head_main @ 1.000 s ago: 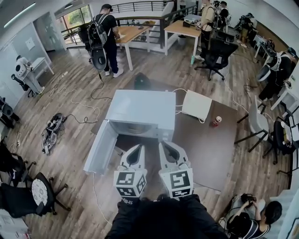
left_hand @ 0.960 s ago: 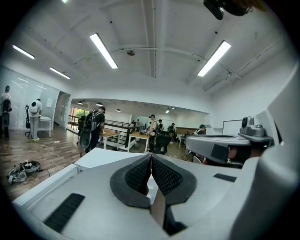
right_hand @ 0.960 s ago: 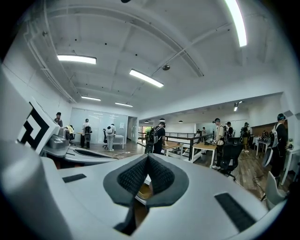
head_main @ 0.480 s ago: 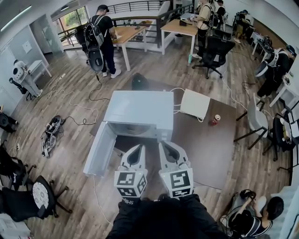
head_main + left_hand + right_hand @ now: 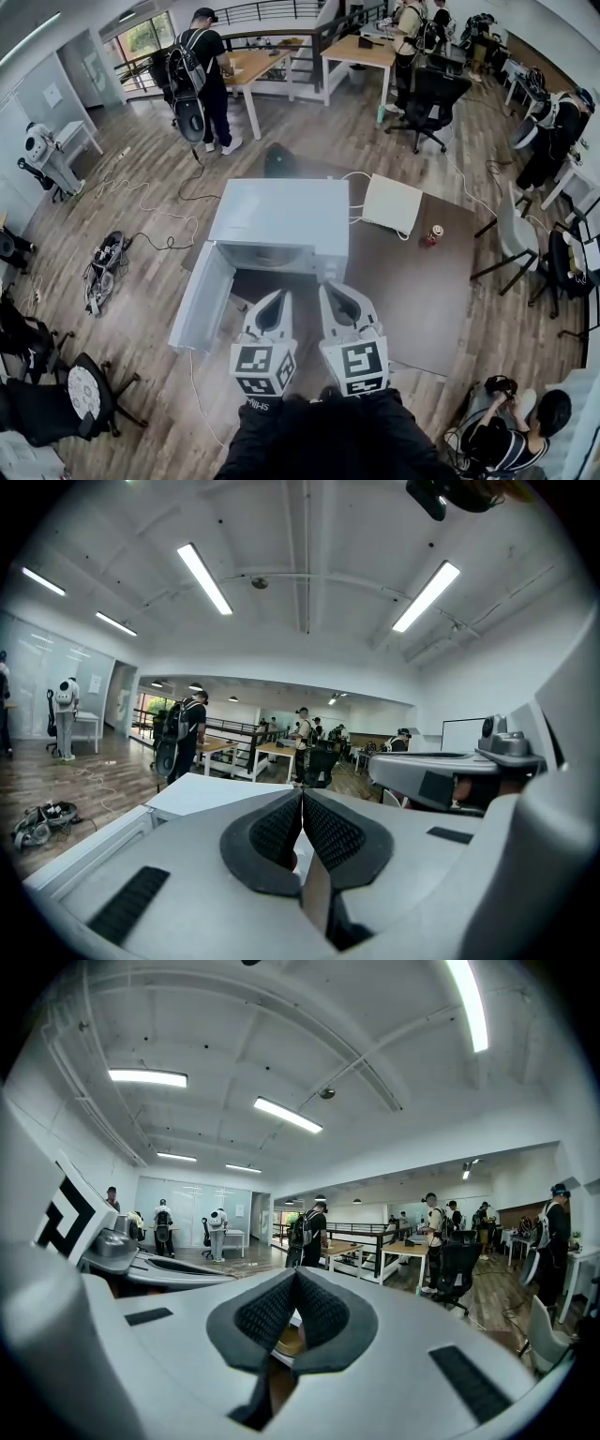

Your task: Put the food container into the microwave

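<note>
- The dark counter [image 5: 412, 291] carries the white microwave [image 5: 277, 216], whose door [image 5: 202, 298] stands wide open to the left.
- The left gripper [image 5: 274, 302] and right gripper [image 5: 333, 292] sit side by side before the opening. Both are clenched, pads meeting on nothing.
- The food container is not plainly visible. A pale round shape [image 5: 267, 256] inside the microwave may be it, or only the turntable. It is probably light and thin-walled, so a gentle hold on the rim would suit.

Bright, even ceiling strip lighting; sharp focus, heavy fisheye edge distortion.
</note>
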